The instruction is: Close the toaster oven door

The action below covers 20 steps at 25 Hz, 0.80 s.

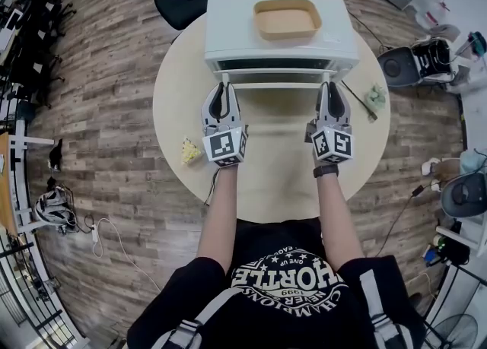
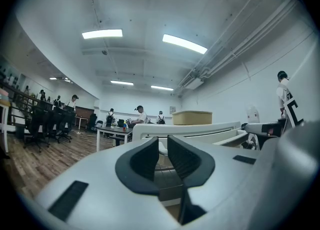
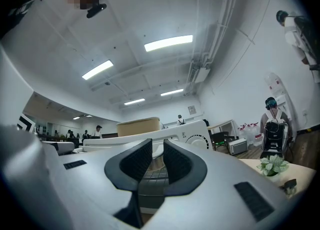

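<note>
both grippers at the open oven door (image 1: 278,77)
left gripper (image 1: 223,87) and right gripper (image 1: 332,86) - jaws a slit apart, clamping nothing - tips at the door's front edge; beyond, the oven (image 1: 228,32) on a round table (image 1: 176,100).

I see the white toaster oven (image 1: 228,28) at the far edge of the round table (image 1: 179,104), front toward me. Its door (image 1: 278,77) is open, dropped forward to roughly level, I think, over the tabletop.
</note>
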Available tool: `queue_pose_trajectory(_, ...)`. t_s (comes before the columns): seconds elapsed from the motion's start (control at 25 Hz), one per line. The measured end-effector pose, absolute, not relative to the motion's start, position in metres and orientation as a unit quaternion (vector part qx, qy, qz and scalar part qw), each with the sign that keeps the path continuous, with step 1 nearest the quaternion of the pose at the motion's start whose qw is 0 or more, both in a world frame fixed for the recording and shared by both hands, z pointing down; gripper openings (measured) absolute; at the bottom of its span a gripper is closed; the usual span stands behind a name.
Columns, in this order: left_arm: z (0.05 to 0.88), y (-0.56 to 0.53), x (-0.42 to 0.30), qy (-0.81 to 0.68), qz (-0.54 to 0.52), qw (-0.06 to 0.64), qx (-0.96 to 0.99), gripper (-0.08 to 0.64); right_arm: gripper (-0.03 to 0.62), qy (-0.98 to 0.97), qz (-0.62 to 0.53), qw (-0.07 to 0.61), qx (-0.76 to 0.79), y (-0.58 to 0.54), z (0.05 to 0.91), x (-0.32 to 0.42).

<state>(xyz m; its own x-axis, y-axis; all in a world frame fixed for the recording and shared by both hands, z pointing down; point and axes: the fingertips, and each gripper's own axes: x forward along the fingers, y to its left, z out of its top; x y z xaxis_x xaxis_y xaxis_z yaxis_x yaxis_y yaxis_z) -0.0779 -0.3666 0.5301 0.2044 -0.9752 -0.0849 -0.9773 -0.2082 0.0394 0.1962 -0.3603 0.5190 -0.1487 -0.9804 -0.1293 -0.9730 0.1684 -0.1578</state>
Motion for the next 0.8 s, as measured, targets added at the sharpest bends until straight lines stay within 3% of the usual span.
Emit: queue_pose_trajectory(0.8, 0.524, -0.386, -0.075, 0.626, 0.043, 0.029, -0.778, 0.067, 0.077, 0.765, -0.004, 0.098, -0.636, -0.379, 0.512, 0.197)
